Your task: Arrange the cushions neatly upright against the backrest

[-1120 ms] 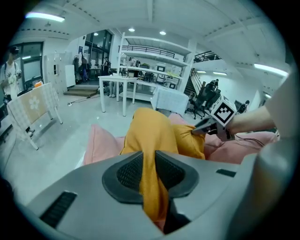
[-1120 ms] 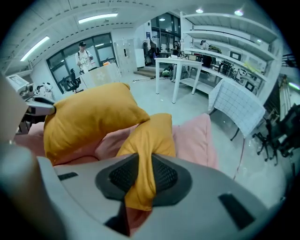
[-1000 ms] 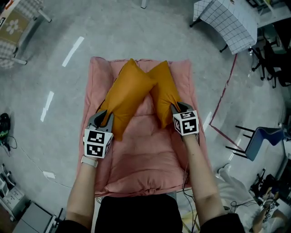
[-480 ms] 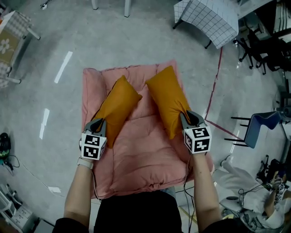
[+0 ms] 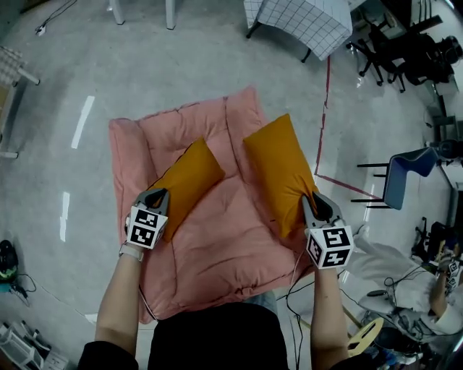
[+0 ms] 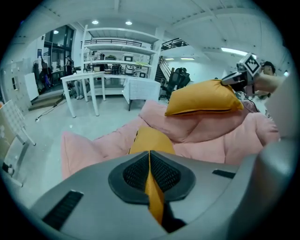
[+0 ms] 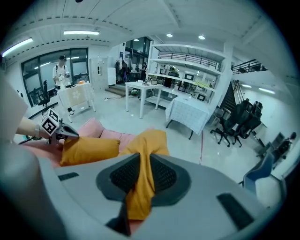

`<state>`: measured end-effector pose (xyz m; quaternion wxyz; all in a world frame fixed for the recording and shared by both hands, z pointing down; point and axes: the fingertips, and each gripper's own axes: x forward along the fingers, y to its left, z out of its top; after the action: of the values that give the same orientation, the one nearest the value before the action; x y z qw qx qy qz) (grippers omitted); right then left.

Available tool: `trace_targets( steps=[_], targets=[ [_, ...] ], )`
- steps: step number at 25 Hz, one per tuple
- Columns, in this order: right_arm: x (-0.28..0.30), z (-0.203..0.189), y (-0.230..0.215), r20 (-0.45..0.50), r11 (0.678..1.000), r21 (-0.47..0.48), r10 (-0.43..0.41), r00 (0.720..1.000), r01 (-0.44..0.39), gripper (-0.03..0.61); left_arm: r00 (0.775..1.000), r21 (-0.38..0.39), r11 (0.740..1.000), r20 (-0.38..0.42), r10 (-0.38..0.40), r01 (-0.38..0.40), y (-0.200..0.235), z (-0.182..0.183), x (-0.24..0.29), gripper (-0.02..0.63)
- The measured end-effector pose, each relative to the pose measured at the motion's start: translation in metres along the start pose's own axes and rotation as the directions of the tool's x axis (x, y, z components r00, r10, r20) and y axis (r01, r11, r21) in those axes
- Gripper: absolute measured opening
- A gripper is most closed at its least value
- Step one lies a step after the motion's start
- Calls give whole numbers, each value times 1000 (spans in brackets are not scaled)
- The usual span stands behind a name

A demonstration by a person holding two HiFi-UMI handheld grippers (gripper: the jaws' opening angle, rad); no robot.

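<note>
Two orange cushions are held over a pink padded seat [image 5: 217,242]. The left cushion [image 5: 189,181] lies slanted across the seat's left half, and my left gripper [image 5: 157,196] is shut on its near corner. In the left gripper view a thin fold of orange fabric [image 6: 151,185] is pinched between the jaws. The right cushion [image 5: 278,170] is lifted over the seat's right edge, with my right gripper [image 5: 313,204] shut on its near corner. A thick orange fold [image 7: 140,183] fills the jaws in the right gripper view. The cushions do not touch.
The seat stands on a grey floor marked by a red tape line [image 5: 323,108]. A table with a checked cloth [image 5: 300,22] is beyond it, a blue chair [image 5: 405,184] at the right, and cables run near the person's feet.
The two cushions, leaning together at the seat's back a second ago, have been drawn apart. The left one moved left and lower, the right one out to the right.
</note>
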<state>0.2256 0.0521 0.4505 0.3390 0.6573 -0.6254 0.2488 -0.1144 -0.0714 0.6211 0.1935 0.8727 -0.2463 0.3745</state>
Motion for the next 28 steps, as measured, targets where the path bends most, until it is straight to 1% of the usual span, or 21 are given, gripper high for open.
trace_targets(
  steps=[3, 5, 6, 9, 11, 13, 15, 16, 17, 18, 19, 22, 25, 26, 28],
  targets=[
    [-11, -20, -10, 6, 999, 39, -8, 1000, 8, 74, 999, -5, 999, -13, -38, 38, -21, -10, 25, 15],
    [-12, -25, -11, 9, 999, 47, -14, 1000, 14, 74, 999, -13, 999, -35, -39, 39, -25, -17, 43, 14],
    [-11, -26, -11, 10, 999, 46, -17, 1000, 16, 74, 999, -21, 1000, -46, -23, 22, -22, -20, 50, 14],
    [-9, -26, -11, 13, 999, 38, -22, 1000, 22, 74, 995, -51, 997, -87, 58, -63, -3, -30, 62, 15],
    [-9, -27, -11, 15, 999, 36, -24, 1000, 23, 75, 987, -24, 994, -124, 105, -109, 9, -39, 68, 15],
    [-9, -30, -12, 19, 999, 40, -24, 1000, 23, 75, 979, 39, 990, -149, 140, -136, 13, -42, 72, 17],
    [-9, -31, -13, 21, 999, 45, -23, 1000, 22, 75, 975, 89, 985, -151, 162, -150, 9, -35, 72, 17],
    [-8, -31, -14, 22, 999, 46, -22, 1000, 21, 75, 975, 98, 984, -149, 163, -149, 5, -29, 71, 21],
    [-7, -32, -15, 21, 999, 48, -21, 1000, 20, 75, 977, 95, 986, -148, 153, -140, 0, -23, 71, 39],
    [-6, -32, -15, 21, 999, 48, -18, 1000, 17, 75, 980, 87, 988, -149, 136, -124, -7, -18, 70, 88],
    [-6, -32, -15, 20, 999, 48, -15, 1000, 14, 75, 982, 81, 991, -151, 115, -104, -15, -12, 70, 118],
    [-6, -32, -15, 21, 999, 50, 0, 1000, -1, 75, 984, 105, 994, -170, 59, -41, -37, 2, 73, 181],
    [-8, -30, -13, 25, 998, 53, 16, 1000, -17, 75, 978, 125, 992, -210, 20, 6, -52, 5, 89, 245],
    [-8, -30, -13, 27, 998, 53, 20, 999, -21, 75, 974, 125, 992, -225, 12, 17, -54, 4, 96, 280],
    [-7, -29, -12, 31, 998, 56, 28, 999, -30, 75, 966, 129, 991, -260, 14, 20, -55, -2, 112, 314]
  ],
)
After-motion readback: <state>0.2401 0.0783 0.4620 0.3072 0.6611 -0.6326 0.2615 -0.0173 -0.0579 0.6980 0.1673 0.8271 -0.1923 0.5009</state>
